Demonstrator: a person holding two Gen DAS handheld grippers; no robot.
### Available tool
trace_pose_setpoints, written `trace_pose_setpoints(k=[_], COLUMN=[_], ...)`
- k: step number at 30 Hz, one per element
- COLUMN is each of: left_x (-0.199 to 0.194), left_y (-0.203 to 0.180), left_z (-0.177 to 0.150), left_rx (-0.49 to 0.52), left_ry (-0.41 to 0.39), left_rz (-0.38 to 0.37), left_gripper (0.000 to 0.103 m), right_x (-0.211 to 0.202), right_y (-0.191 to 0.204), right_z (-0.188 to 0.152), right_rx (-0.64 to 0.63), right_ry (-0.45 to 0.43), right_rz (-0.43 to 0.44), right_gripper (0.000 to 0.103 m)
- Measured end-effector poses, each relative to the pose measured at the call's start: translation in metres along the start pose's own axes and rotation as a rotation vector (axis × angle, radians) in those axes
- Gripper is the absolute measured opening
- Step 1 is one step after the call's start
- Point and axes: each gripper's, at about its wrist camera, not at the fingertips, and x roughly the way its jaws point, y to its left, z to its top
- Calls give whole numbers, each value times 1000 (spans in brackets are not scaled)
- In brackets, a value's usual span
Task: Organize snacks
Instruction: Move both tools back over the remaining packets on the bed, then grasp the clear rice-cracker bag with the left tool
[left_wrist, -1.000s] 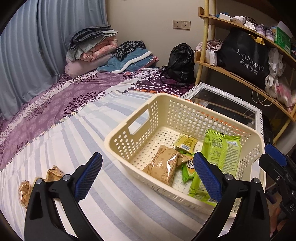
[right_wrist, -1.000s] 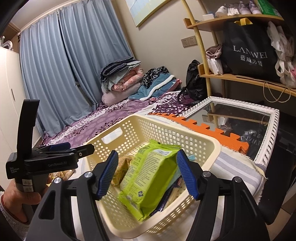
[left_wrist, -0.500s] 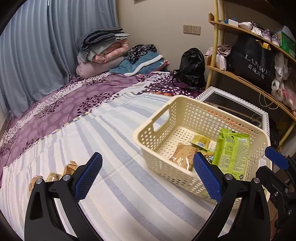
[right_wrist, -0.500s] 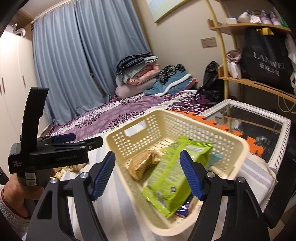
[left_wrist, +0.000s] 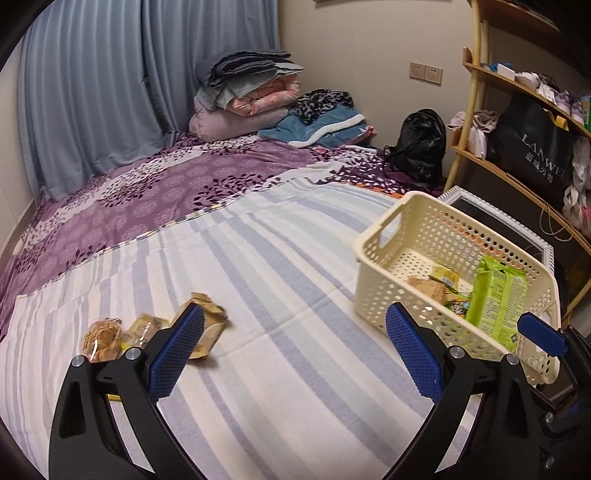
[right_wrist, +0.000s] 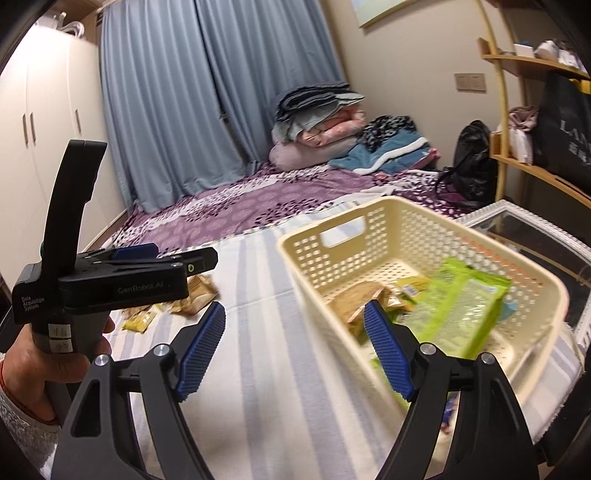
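Cream basket (left_wrist: 384, 273) of snacks sits at the bed's (left_wrist: 295, 369) right edge. Loose snack packets (left_wrist: 207, 325) lie left. Left gripper (left_wrist: 291, 350) wide open, empty; right gripper (right_wrist: 295, 350) opening, empty.

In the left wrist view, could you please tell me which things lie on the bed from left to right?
Clear-wrapped pastry → small yellow-wrapped snack → tan snack packet → cream basket → green snack bag inside the basket.

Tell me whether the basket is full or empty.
Partly filled: the basket holds the green packet and smaller snacks; much floor shows bare.
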Motion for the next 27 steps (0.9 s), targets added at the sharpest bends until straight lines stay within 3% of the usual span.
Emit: trace_pose_setpoints(k=[27], left_x=[-8], left_y=[193], left_z=[-77], left_rx=[-298], left_ry=[94], left_rz=[240], left_gripper=[100], right_x=[72], right_y=[84], right_z=[-22], right_rx=[-88], right_ry=[177], right_rz=[133], right_gripper=[81])
